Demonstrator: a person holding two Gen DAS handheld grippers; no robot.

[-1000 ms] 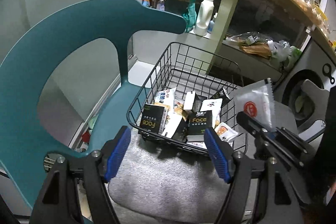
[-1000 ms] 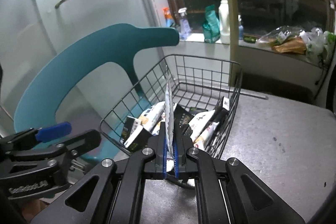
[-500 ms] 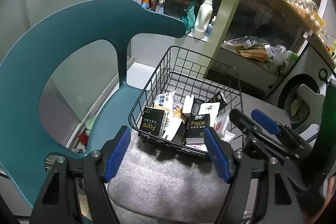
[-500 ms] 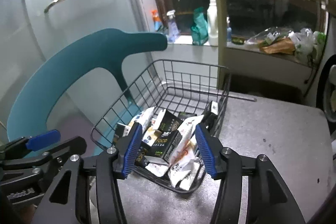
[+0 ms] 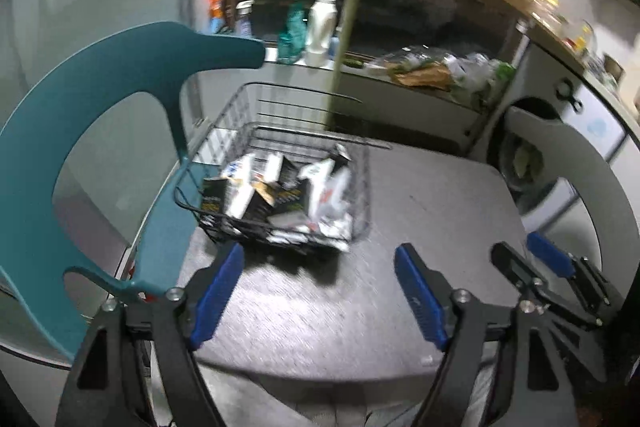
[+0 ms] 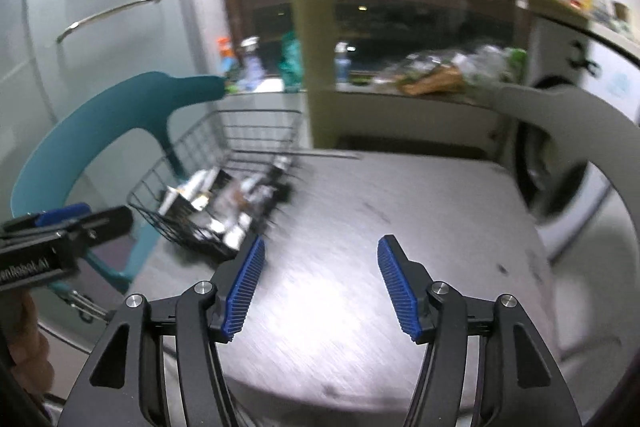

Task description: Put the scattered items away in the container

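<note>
Grey speckled bench (image 5: 420, 195) fills the foreground of both wrist views, with a teal plastic chair (image 5: 80, 131) pushed against its left edge and a cluttered shelf unit behind. Black wire basket (image 5: 224, 131), the container, sits at the bench's far left corner just beside the chair; inside it lies a heap of small sachets and dark cartons (image 5: 280, 195), blurred here, so labels are unreadable. No loose item shows on the bare bench, which suggests the tidying is near its end. My left gripper (image 5: 320, 291) is empty, its blue pads spreading with nothing between them. My right gripper (image 6: 320, 287) is likewise widening and empty, aimed at bare bench to the basket's right. Both hang clear of the basket, presumably to avoid snagging its wire rim.
</note>
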